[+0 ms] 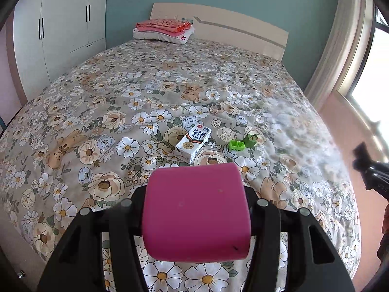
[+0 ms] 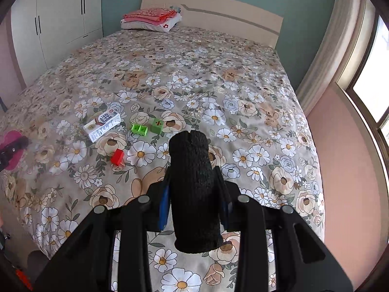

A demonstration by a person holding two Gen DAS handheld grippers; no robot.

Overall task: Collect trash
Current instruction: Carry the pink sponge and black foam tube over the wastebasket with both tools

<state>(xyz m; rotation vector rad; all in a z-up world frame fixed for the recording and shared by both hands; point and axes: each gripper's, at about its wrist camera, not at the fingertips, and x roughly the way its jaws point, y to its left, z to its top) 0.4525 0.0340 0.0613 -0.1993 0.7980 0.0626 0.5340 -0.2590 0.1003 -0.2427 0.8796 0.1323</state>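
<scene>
My left gripper (image 1: pixel 195 209) is shut on a thick magenta soft block (image 1: pixel 197 211), held above the flowered bed (image 1: pixel 109 112); the block hides the fingertips. My right gripper (image 2: pixel 194 202) is shut on a black knitted roll (image 2: pixel 193 189) that stands up between its fingers. On the bedspread lie a white milk carton (image 1: pixel 193 143) (image 2: pixel 102 126), two green toy blocks (image 1: pixel 237 145) (image 2: pixel 139 129) (image 2: pixel 157 124) and a red block (image 2: pixel 117 157). The left gripper's magenta block (image 2: pixel 12 149) shows at the left edge of the right wrist view. The right gripper's black tip (image 1: pixel 372 168) shows at the right edge of the left wrist view.
A pillow with folded red blankets (image 1: pixel 163 30) lies at the headboard. White wardrobes (image 1: pixel 60 31) stand to the left of the bed. A curtain and a window (image 2: pixel 364 73) are on the right. The bed's near edge drops off just below both grippers.
</scene>
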